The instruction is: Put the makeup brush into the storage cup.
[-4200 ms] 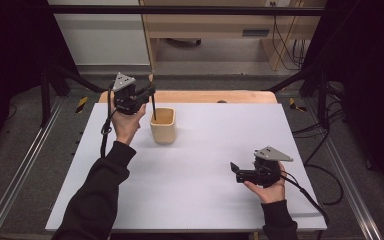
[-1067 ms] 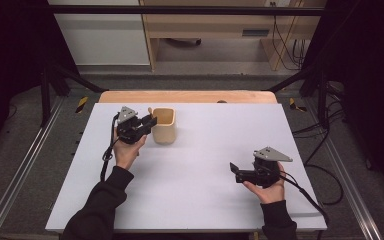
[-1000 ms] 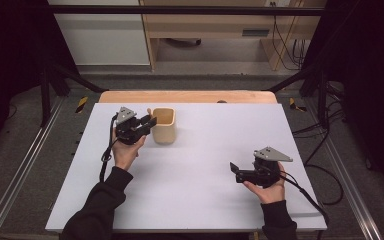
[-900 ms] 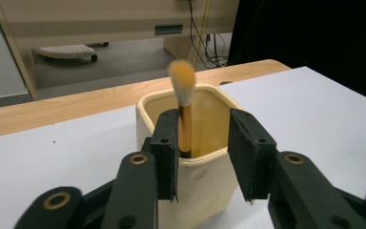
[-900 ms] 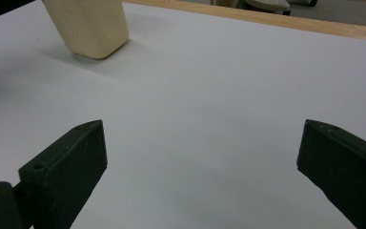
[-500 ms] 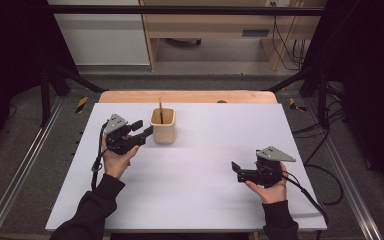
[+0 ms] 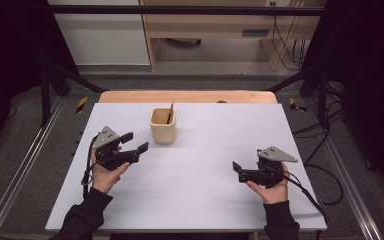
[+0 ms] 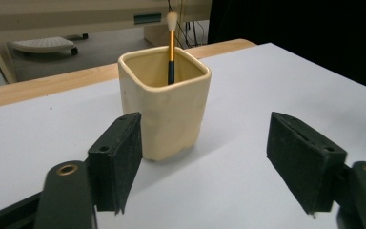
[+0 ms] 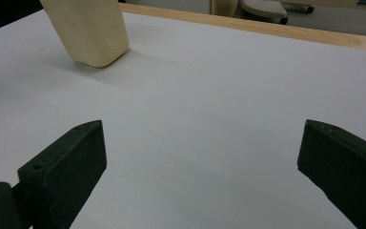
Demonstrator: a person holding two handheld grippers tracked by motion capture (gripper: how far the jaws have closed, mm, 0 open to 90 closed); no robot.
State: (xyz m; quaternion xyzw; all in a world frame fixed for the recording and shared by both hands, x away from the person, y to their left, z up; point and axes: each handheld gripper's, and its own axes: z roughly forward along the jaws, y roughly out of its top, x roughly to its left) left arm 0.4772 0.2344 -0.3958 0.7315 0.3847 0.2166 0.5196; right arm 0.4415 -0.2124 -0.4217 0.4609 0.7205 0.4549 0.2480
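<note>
White table [image 7: 190, 200], cup [image 7: 162, 126] near far edge, upright, brush [image 8: 171, 47] standing inside, likely just deposited. Left gripper [image 7: 136, 144] just beside cup, fingers [image 8: 116, 157] having just been opening, now spread with nothing between, cup ahead of them. Right gripper [image 7: 236, 169] well apart from cup, fingers [image 9: 66, 167] spread, idle.

The left gripper [image 7: 134, 142] released the brush [image 7: 170, 113] into the cup [image 7: 162, 126], opened and drew back leftward
</note>
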